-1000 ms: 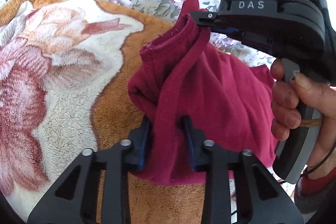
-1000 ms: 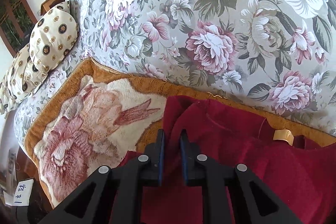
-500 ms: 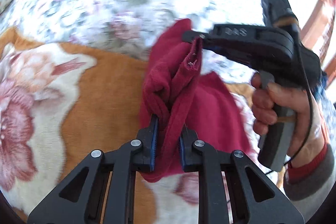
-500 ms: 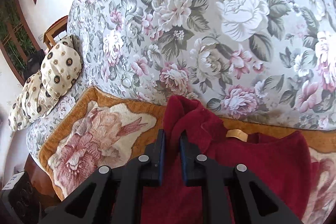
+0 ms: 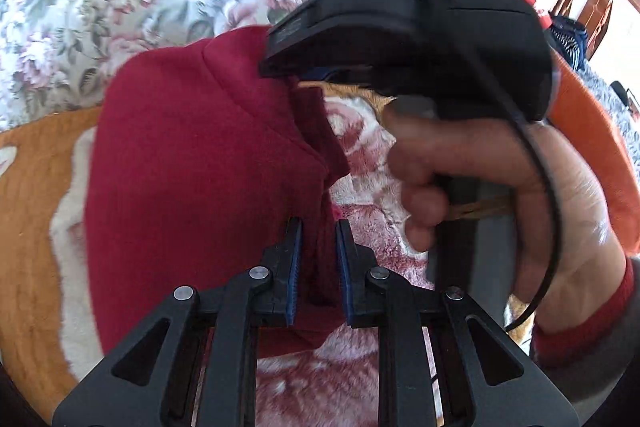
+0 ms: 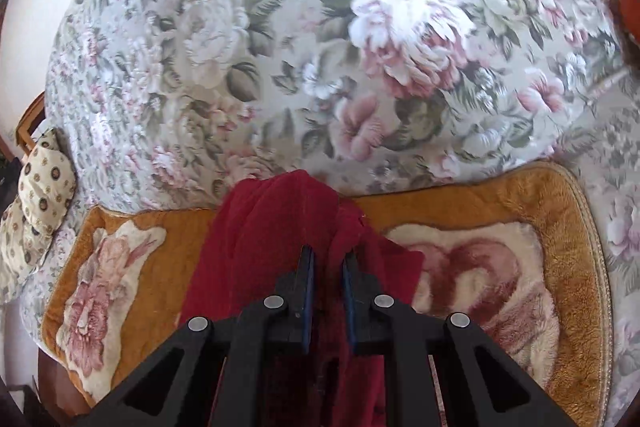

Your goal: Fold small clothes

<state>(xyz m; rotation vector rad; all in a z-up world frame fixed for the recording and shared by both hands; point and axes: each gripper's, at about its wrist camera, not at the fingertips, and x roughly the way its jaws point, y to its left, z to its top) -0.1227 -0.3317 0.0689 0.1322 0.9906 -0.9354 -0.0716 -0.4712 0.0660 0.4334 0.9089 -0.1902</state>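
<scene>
Red garment (image 5: 192,163) hangs bunched over the plush blanket (image 6: 568,227), pinched in both my grippers. Left gripper (image 5: 318,259) fingers just closed on a fold, angled down. Left view alone shows my right hand (image 5: 500,179) at 3 o'clock; right gripper (image 6: 328,287) clamps cloth.

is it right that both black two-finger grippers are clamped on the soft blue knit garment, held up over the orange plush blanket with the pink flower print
Not quite: the soft knit garment is dark red, not blue, as both wrist views show. The rest holds: the left gripper and the right gripper are each clamped on it, above the orange plush blanket with the pink flower print.
</scene>
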